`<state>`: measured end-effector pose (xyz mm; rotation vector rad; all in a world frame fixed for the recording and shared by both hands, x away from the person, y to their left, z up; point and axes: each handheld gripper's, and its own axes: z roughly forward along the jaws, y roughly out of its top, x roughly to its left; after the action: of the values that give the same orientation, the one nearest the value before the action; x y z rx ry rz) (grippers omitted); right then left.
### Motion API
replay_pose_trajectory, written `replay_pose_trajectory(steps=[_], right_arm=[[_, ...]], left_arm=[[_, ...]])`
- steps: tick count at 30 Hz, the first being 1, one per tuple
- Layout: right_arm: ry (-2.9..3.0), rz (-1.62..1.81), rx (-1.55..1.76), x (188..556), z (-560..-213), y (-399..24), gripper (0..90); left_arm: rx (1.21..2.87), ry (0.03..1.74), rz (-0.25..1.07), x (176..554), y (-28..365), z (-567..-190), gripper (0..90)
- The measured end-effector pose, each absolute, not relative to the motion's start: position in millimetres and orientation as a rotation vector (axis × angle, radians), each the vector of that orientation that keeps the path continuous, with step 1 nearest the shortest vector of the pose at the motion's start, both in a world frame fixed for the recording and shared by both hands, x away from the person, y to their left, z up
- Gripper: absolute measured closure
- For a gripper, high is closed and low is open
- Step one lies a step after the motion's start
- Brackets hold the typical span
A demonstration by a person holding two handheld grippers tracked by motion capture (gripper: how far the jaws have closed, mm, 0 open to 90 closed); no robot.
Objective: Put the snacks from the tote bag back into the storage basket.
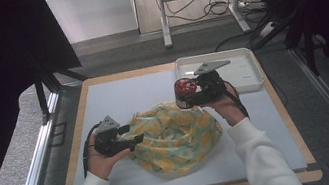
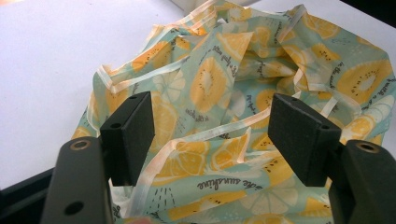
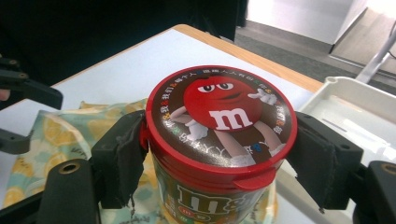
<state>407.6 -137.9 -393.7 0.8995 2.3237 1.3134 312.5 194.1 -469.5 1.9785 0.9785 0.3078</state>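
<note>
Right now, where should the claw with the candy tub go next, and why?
Probably a little toward the person and down into the lemon-print bag. The right claw grips the candy tub at the bag's far edge, beside the white tray. The left claw sits open at the bag's rim, so it may first need to pinch that rim and lift it.

The candy tub (image 3: 219, 144) has a red lid with a brown top face, a red cartoon character bearing a white "m", and a ring of multicoloured lettering; its side is brown with white lettering. The cloth bag (image 1: 174, 134) is pale teal, printed with yellow and orange citrus slices, dark script and cream edging. The worktop (image 1: 118, 97) is pale grey-blue with a light wood border. The tray (image 1: 244, 66) is white. Each hand-held gripper, left (image 2: 212, 140) and right (image 3: 219, 154), has black jaws. The sleeves (image 1: 264, 157) are white.
</note>
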Motion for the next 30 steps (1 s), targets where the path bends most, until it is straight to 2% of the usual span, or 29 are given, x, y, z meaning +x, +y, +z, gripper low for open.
replay_pose_trajectory(steps=[30], right_arm=[[2.240,1.217,1.013,464.7,-401.6,-130.8,24.2]], left_arm=[[1.954,0.981,0.313,309.1,200.4,-464.5,32.7]])
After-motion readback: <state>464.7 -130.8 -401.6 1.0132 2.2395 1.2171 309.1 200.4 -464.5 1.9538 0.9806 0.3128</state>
